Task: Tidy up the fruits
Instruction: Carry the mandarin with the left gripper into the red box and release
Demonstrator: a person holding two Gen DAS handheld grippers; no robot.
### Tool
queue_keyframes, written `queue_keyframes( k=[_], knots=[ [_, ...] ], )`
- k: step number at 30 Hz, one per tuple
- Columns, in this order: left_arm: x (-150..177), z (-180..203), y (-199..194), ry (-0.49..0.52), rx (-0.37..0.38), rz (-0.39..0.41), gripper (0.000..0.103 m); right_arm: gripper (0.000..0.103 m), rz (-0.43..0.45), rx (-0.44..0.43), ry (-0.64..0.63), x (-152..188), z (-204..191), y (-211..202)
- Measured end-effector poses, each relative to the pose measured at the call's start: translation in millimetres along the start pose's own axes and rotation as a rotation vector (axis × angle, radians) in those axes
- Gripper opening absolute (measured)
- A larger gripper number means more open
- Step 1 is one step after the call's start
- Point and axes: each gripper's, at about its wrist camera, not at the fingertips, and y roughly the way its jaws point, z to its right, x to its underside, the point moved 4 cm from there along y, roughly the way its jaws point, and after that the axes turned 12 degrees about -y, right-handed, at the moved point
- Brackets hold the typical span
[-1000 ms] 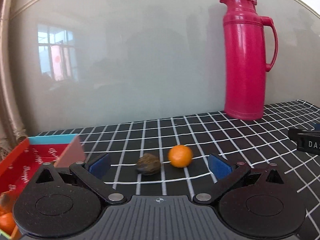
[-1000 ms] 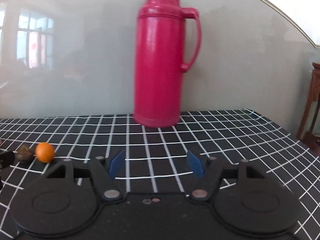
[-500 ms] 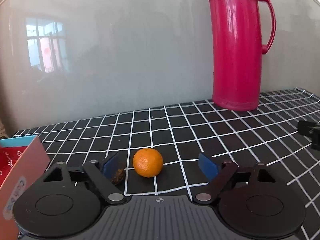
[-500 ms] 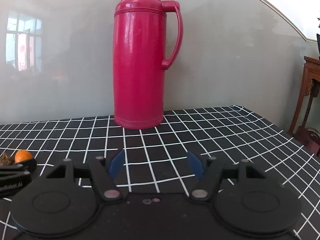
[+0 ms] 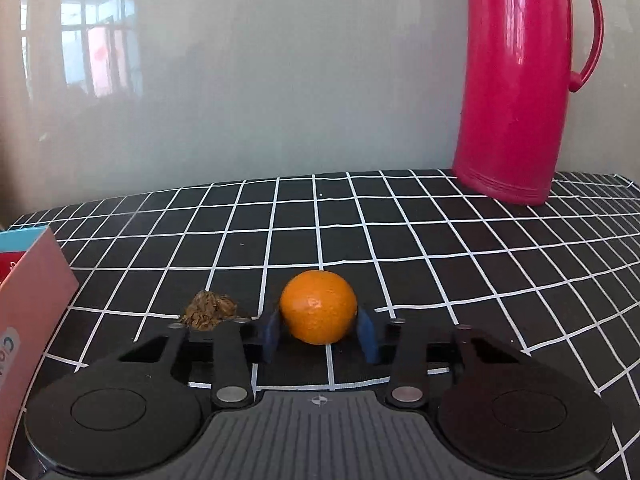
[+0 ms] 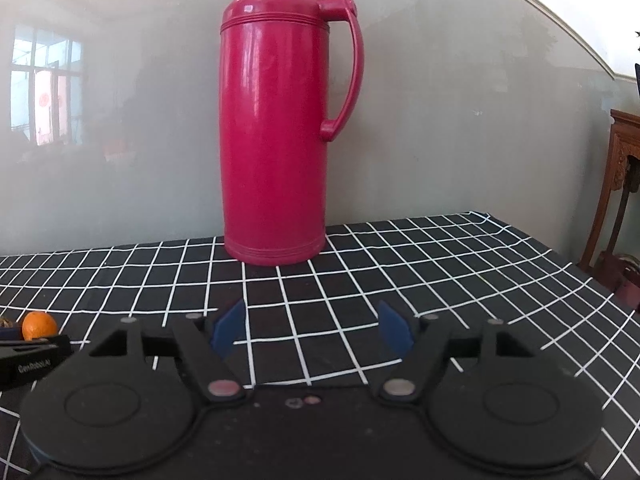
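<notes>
the left gripper [image 5: 319, 330] has its blue fingers [image 5: 367, 334] closed on both sides of the orange [image 5: 318, 306] on the checkered tabletop [image 5: 420, 240], probably to carry it to the box [image 5: 28, 300] nearby, while the right gripper [image 6: 310, 326] waits open and empty.

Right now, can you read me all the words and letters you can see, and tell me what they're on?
"GenRobot.AI", as best it reads: white print on the side of the left tool, at the left edge of the right wrist view.
"Clo": blue letters on the pink box, cut off by the left wrist picture's edge.
Red part of the box: white marks, too small to read.
Red thermos: no text.
</notes>
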Motion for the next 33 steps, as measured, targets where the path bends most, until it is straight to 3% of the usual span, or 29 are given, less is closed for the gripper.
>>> queue_keyframes(
  k=[8,17,26,33],
  knots=[
    [5,-2,-17,0.011,0.022,0.020,0.039,0.074,-0.043,0.018,0.004,5,5,5],
    [8,-14,-66,0.062,0.036,0.058,0.039,0.074,-0.045,0.022,0.014,-4,-7,0],
    [2,-45,-99,0.059,0.026,0.103,0.039,0.074,0.006,-0.037,-0.022,-22,-55,-27],
    [-9,-92,-128,0.023,-0.013,0.166,0.039,0.074,0.045,-0.114,-0.078,-38,-114,-46]
  ],
)
